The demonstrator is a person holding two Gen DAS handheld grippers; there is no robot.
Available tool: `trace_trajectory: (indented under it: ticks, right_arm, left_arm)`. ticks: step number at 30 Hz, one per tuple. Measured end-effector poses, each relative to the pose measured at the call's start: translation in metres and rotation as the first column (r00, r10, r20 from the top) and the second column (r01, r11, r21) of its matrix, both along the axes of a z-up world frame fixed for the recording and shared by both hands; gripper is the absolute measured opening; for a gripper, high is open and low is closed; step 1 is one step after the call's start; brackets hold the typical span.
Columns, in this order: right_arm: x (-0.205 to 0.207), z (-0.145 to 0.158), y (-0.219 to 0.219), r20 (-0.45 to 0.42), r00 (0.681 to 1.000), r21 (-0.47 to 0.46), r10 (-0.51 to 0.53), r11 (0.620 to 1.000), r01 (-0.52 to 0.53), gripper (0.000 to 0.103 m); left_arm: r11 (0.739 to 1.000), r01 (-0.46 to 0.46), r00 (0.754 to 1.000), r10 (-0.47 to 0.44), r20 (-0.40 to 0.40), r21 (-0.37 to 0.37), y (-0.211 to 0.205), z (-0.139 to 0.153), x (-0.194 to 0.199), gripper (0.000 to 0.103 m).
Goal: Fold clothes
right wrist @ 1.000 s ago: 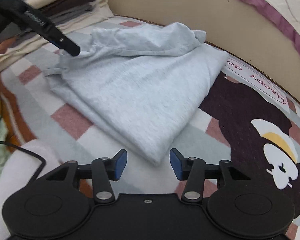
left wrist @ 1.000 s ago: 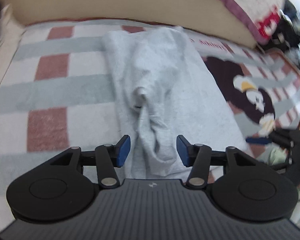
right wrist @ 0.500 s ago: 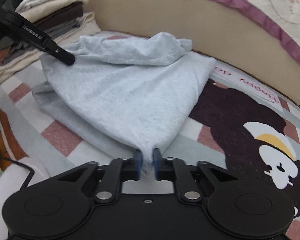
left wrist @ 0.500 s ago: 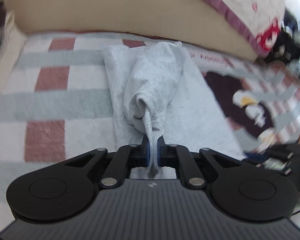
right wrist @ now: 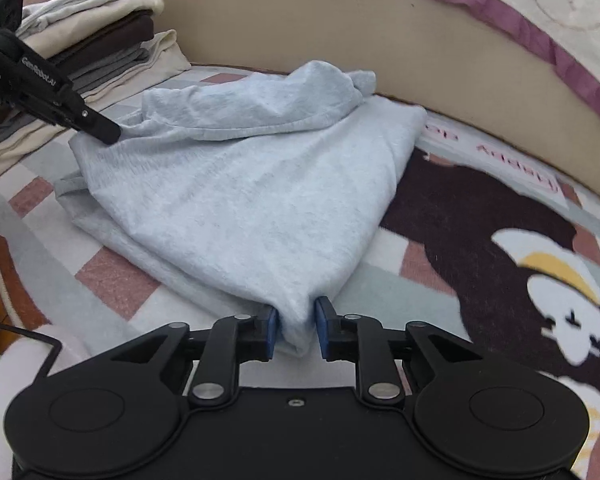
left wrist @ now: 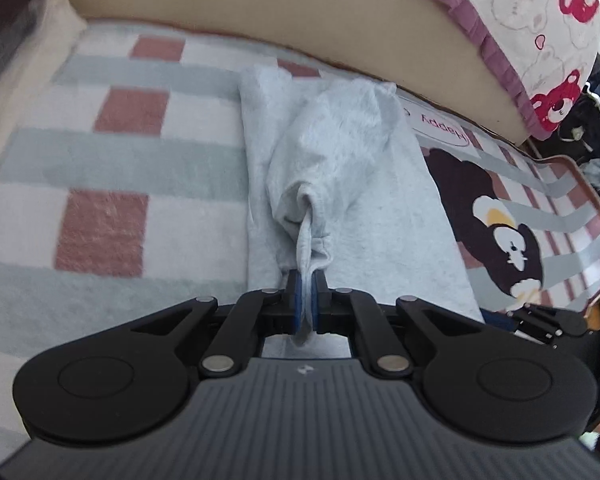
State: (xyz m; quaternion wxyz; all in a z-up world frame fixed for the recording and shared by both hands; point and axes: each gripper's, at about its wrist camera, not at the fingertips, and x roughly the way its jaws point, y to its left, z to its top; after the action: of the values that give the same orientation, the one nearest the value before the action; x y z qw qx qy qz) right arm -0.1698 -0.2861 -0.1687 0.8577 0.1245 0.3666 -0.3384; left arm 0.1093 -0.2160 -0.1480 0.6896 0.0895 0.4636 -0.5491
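Observation:
A light grey-blue garment [left wrist: 340,168] lies partly folded on a checked blanket [left wrist: 100,224]. In the left wrist view my left gripper [left wrist: 306,300] is shut on a bunched edge of the garment, which rises in a ridge from the pads. My right gripper [right wrist: 296,332] is shut on the garment's [right wrist: 240,208] near corner, with cloth pinched between the blue pads [right wrist: 271,330]. In the right wrist view the left gripper's black fingertips [right wrist: 100,130] meet the garment's far left edge. The right gripper [left wrist: 540,322] shows at the lower right of the left wrist view.
A stack of folded clothes [right wrist: 100,32] sits at the back left. A beige padded edge [right wrist: 340,40] runs behind the garment, with a bear-print quilt [left wrist: 540,8] above it. The blanket's bear picture [right wrist: 500,240] lies to the right. A black cable [right wrist: 20,332] crosses the near left.
Both grippers were open a second ago and have shut on the garment. The held edges now rise off the blanket, and both cameras sit closer to the cloth.

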Motion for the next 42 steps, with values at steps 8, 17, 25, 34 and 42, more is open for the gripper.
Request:
trace_trajectory:
  ticks: [8, 17, 25, 34, 42]
  right_arm:
    - [-0.022, 0.013, -0.005, 0.087, 0.995, 0.04, -0.041, 0.999, 0.037, 0.006]
    - [-0.009, 0.001, -0.003, 0.012, 0.999, 0.049, -0.043, 0.998, 0.042, 0.006]
    - [-0.01, 0.007, -0.011, -0.028, 0.999, 0.168, -0.045, 0.985, 0.049, 0.011]
    - [-0.012, 0.085, -0.083, 0.297, 0.946, 0.455, -0.131, 0.891, -0.02, 0.04]
    - [0.084, 0.054, -0.194, 0.233, 0.942, 0.707, -0.242, 0.707, 0.007, 0.05]
  left_arm:
    - [0.992, -0.071, 0.997, 0.073, -0.019, 0.109, 0.019, -0.007, -0.015, 0.004]
    - [0.987, -0.035, 0.977, 0.0, 0.213, 0.16, 0.005, -0.005, -0.043, 0.005]
    - [0.97, -0.067, 0.996, 0.05, 0.08, 0.233, 0.009, -0.017, -0.02, 0.01]
    - [0.998, -0.017, 0.992, 0.024, 0.122, -0.064, 0.015, 0.037, 0.002, 0.011]
    - [0.992, 0.104, 0.995, -0.104, 0.003, -0.073, -0.071, 0.011, 0.027, 0.012]
